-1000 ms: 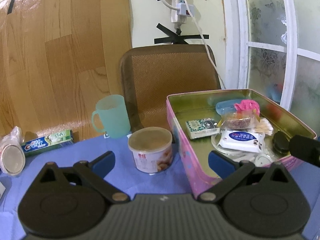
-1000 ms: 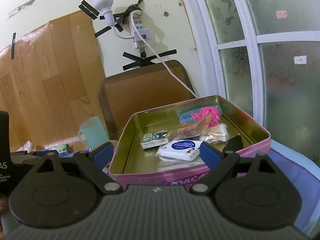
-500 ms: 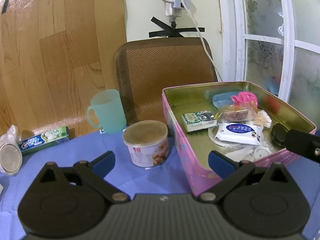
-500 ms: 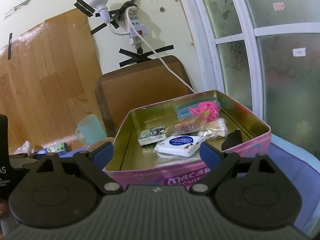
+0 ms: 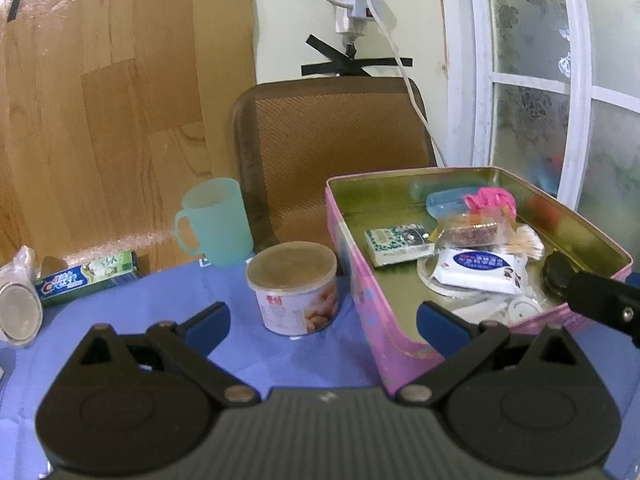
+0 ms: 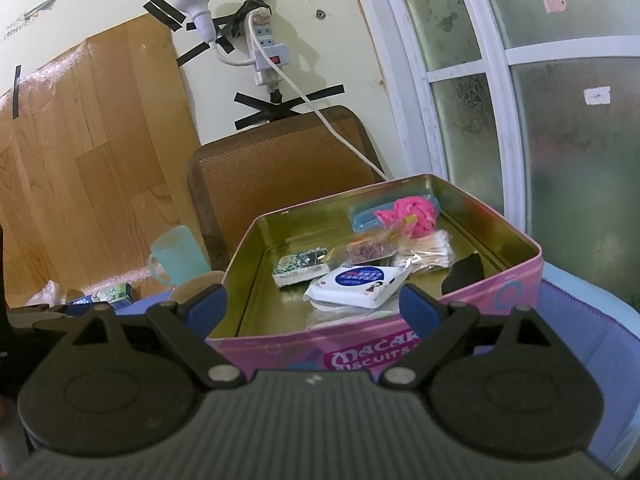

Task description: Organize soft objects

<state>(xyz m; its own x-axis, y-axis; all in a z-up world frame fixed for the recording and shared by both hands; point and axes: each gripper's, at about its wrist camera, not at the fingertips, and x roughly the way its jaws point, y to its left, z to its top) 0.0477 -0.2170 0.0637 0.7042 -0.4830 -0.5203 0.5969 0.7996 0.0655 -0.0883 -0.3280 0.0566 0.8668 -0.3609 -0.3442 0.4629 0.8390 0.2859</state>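
Blue tablecloth [image 5: 120, 320] bears pink tin [image 5: 372, 320], claws spread.

Partly hidden under the wet-wipes pack [image 5: 482, 270]: white ring-shaped items [image 5: 516, 306], unidentifiable. At three o'clock, right gripper [image 5: 604, 304] cut by the edge. At nine o'clock, bagged round item [image 5: 18, 304] cropped. Tin lettering [image 6: 372, 358] blocked by gripper body.

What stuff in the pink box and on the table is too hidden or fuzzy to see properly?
- Pale things under the white wipes pack: in the right wrist view, the pink tin's front wall hides them.
- Round can: right wrist view, mostly behind the right gripper.
- Dark object in the tin's corner: left wrist view, too dim to identify.
- Bagged item: left wrist view, cut off by the left edge.
- Print on the small patterned box: too small.
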